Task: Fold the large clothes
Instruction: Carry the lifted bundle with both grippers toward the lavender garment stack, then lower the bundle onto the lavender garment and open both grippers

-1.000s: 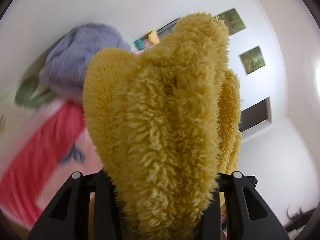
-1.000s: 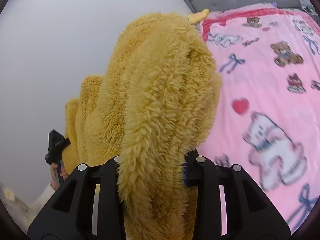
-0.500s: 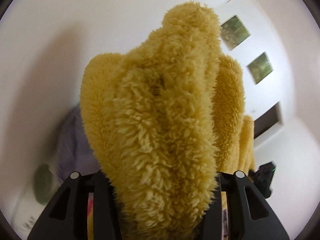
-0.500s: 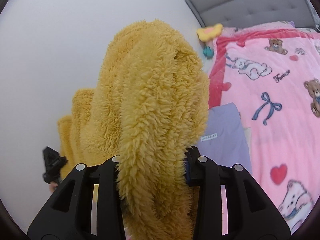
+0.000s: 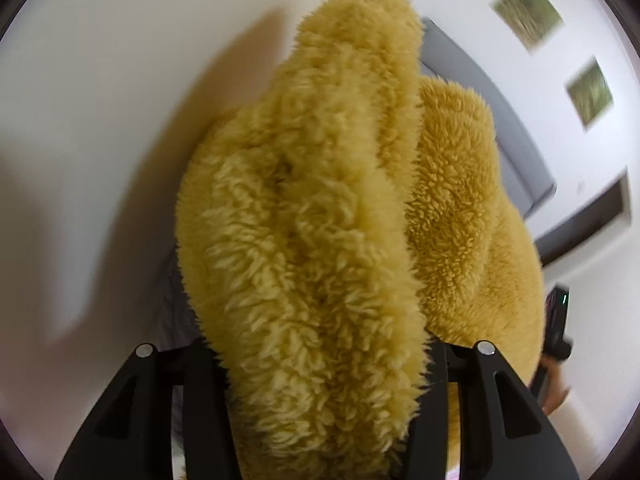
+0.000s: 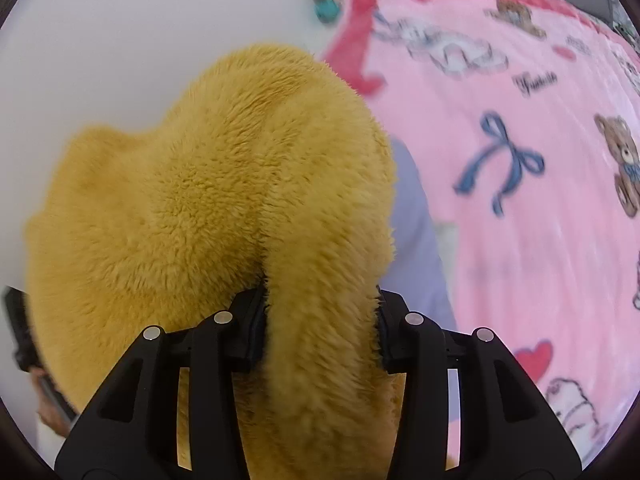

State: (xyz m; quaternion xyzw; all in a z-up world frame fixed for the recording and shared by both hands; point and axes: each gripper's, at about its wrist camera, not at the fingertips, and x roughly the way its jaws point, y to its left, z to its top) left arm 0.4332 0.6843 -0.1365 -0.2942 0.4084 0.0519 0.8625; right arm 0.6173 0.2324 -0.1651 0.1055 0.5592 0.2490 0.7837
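Our big yellow coat point(image 6: 208, 200) fills both views. A second ago it hung high in front of the white wall. Now it has swung over and down toward the bed point(image 6: 540, 220), which fills the right view from 12 to 5 o'clock with its pink bear blanket. A lilac cloth point(image 6: 416, 248) lies on the bed just at 3 o'clock of the coat.

In the left view the pink bed has gone. We now see the grey headboard point(image 5: 516, 152) at 2 o'clock and two small pictures point(image 5: 588, 92) on the wall.

Our left tool point(image 5: 320, 400) has a thick fold of fluffy coat between its jaws, and the jaws are opening. Our right tool point(image 6: 320, 312) holds another fold the same way, and its jaws are opening too. The fluff bulges wider between them than it did a second ago.

We think we are laying the coat down on the bed and starting to let go. Once it lies flat, the folding can begin.
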